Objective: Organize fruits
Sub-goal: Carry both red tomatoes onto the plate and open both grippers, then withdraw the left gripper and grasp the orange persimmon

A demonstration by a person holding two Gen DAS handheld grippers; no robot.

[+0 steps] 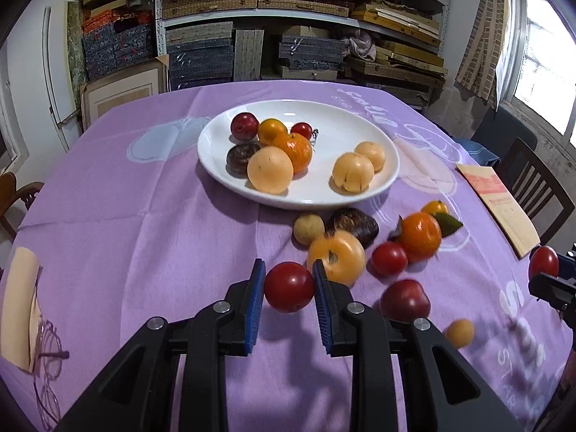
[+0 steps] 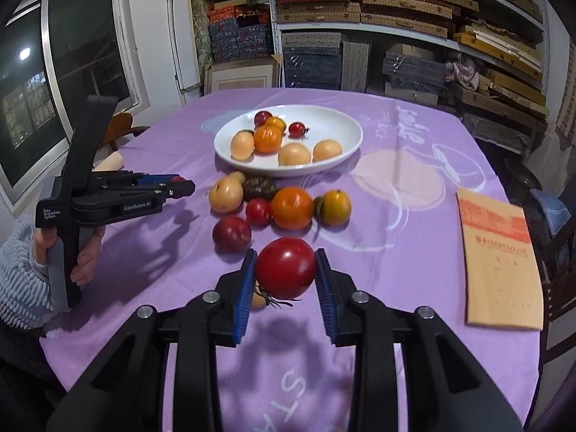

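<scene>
The left gripper [image 1: 289,286] is clamped on a small red tomato [image 1: 289,287], held between its blue pads just above the purple cloth of the desk [image 1: 144,216]. The right gripper [image 2: 286,270] grasps a larger red tomato [image 2: 286,267] the same way; its green stalk hangs below the fruit, and a small pale fruit is partly hidden beneath it. Both tomatoes appear lifted clear of the desk, short of the white plate [image 1: 360,118].

The plate sits toward the far middle of the desk and already carries plums, oranges and pale yellow fruits. Most are crowded on its left half, with two on the right. A loose cluster waits on the cloth just in front of it — a large yellow fruit [image 1: 336,257], an orange [image 1: 420,236], a dark plum [image 1: 404,300] and several smaller pieces.

The main risk from here looks like crushing or slipping. The tomatoes are soft and round, so too hard a squeeze could split the skin, while a loose hold could let one roll out on the way. With both grippers heading for one plate, they could also collide — or knock the fruit already piled there. A tomato released on the sloped rim would likely roll into the others or off onto the cloth. The cluster lies in the path and could be scattered by a low pass.
</scene>
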